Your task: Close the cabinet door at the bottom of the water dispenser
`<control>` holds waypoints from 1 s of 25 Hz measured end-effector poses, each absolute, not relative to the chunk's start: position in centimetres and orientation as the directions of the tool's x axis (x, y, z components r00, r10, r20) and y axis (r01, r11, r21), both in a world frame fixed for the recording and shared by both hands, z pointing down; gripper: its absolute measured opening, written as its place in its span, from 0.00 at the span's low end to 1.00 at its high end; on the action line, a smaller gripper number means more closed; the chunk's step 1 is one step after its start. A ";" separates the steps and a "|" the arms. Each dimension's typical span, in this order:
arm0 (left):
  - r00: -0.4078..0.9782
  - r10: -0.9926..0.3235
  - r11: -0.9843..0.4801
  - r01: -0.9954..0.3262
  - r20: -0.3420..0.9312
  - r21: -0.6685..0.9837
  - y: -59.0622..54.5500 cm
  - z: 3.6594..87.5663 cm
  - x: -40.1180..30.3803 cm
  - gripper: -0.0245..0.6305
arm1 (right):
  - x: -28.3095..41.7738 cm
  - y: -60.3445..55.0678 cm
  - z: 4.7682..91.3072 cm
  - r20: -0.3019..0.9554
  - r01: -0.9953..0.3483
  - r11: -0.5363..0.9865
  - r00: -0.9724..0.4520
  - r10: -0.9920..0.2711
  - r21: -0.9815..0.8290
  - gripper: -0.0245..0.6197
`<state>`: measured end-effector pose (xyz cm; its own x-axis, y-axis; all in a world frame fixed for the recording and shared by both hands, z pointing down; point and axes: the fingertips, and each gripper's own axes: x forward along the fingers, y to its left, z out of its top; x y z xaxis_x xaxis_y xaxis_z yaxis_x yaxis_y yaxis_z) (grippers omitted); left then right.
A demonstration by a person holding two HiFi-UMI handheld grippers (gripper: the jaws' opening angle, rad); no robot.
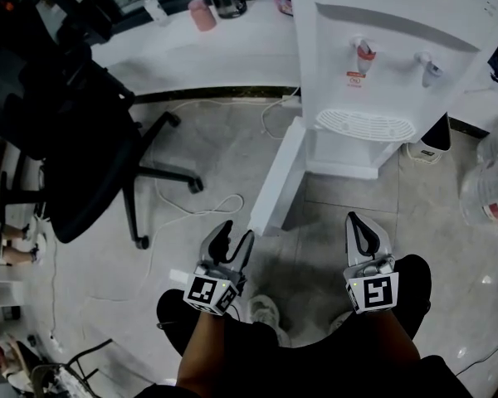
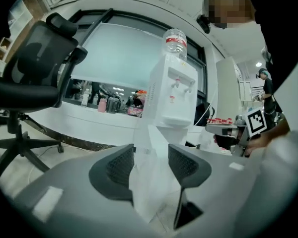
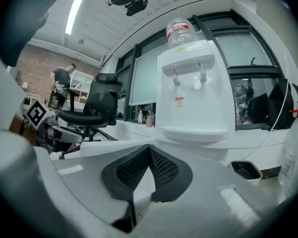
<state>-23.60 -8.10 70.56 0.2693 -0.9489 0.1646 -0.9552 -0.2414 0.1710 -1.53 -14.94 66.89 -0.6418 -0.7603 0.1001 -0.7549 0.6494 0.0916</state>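
A black chair stands at the far left on the tiled floor, with a white cable looping on the tiles beside its base. Behind it a white counter carries a pink cup. The left gripper is held low over the person's left knee, its jaws spread apart. In the left gripper view the free edge of the door shows in the gap between the pads, which do not press on it; whether the edge lies inside the gap or just ahead of it cannot be told. The door is open, swung out from the bottom of the white dispenser toward the person, its free end near the left gripper's tips. The dispenser stands against the counter, two taps over a drip tray. The right gripper is held over the right knee, well short of the dispenser, its jaws pressed together at the tips with nothing between them. A clear water bottle stands at the far right.
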 end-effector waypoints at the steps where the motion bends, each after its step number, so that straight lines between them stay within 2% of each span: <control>1: 0.285 -0.945 -0.259 -0.951 0.158 0.167 -7.9 70.4 -23.3 0.42 | -1.7 -14.9 67.0 0.099 -0.752 0.653 -0.646 -0.757 0.089 0.04; 3: 0.303 -0.941 -0.285 -0.950 0.153 0.130 -7.7 70.4 -22.7 0.50 | -2.0 -14.9 67.1 0.098 -0.746 0.660 -0.652 -0.751 0.089 0.04; 5: 0.311 -0.935 -0.301 -0.950 0.167 0.083 -7.9 71.1 -22.1 0.51 | -2.3 -14.8 67.1 0.097 -0.742 0.664 -0.657 -0.748 0.091 0.04; 11: 0.377 -0.898 -0.378 -0.925 0.229 0.040 -8.5 72.8 -20.3 0.50 | -2.1 -14.4 66.9 0.089 -0.741 0.666 -0.660 -0.746 0.086 0.04; 25: 0.388 -0.890 -0.389 -0.920 0.239 0.047 -8.9 72.5 -18.1 0.47 | -0.1 -15.2 67.1 0.093 -0.775 0.625 -0.618 -0.781 0.092 0.04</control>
